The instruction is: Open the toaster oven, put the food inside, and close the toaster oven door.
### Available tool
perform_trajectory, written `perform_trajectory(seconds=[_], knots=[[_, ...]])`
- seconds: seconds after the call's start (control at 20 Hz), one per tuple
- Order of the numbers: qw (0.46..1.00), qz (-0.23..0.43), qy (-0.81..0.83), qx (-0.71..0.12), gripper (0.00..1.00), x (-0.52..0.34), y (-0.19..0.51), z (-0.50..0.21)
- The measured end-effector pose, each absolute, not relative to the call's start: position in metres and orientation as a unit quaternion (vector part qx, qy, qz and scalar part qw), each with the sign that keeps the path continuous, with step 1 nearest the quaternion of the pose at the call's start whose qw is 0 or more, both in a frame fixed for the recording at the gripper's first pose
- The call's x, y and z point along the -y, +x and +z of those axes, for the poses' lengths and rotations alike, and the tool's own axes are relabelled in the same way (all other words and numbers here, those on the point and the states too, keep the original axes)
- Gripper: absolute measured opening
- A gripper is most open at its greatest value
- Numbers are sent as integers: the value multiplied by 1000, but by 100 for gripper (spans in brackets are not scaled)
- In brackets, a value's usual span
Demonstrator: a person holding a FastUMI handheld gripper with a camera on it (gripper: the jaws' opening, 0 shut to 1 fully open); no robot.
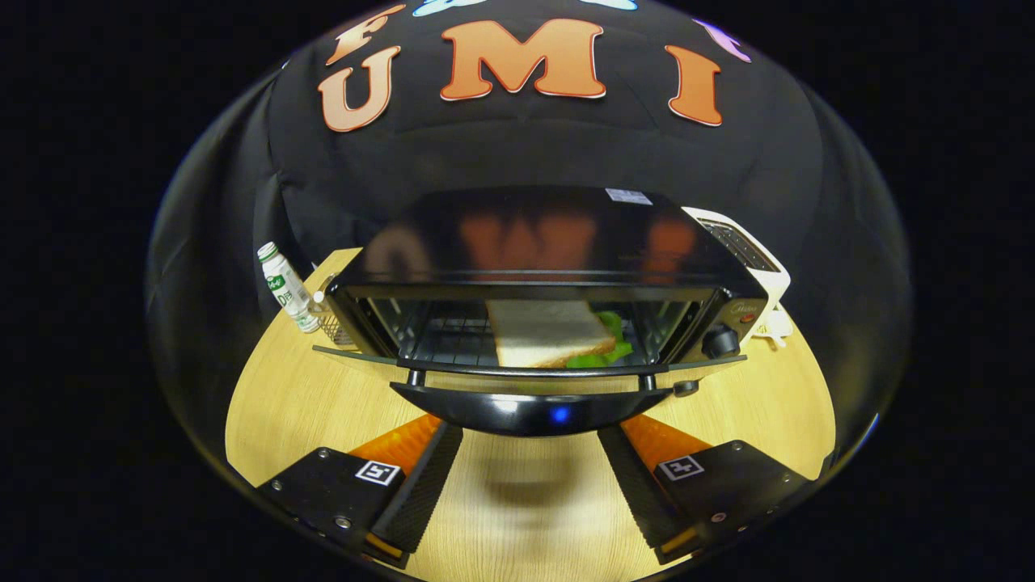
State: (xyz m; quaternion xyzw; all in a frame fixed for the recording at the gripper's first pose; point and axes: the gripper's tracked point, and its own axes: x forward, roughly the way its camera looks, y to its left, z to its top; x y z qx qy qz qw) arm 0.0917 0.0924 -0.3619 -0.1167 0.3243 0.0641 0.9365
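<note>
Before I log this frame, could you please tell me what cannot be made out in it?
- Sandwich, gripper view: its near edge sits behind the open door rim; filling beyond the green leaf is hidden by the bread.
- Oven rear interior: dark, cut off by the roof.
- Knob setting: too small.
- Bottle base: hidden behind the oven corner.
- White toaster: mostly behind the oven.
- Gripper fingers open, holding nothing; their rear parts are cut off.

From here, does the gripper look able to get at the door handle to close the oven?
Probably yes: the open gripper sits just short of the handle, nothing between them, fingers spread either side.
</note>
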Motion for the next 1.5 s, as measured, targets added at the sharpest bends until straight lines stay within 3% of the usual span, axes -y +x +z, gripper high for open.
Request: perform_trajectory(seconds=[0.3, 0.65, 1.5], knots=[[946, 52, -106, -302, 100, -95, 118, -350], [951, 62, -105, -285, 100, -89, 98, -313], [992, 36, -100, -69, 99, -30, 51, -20]])
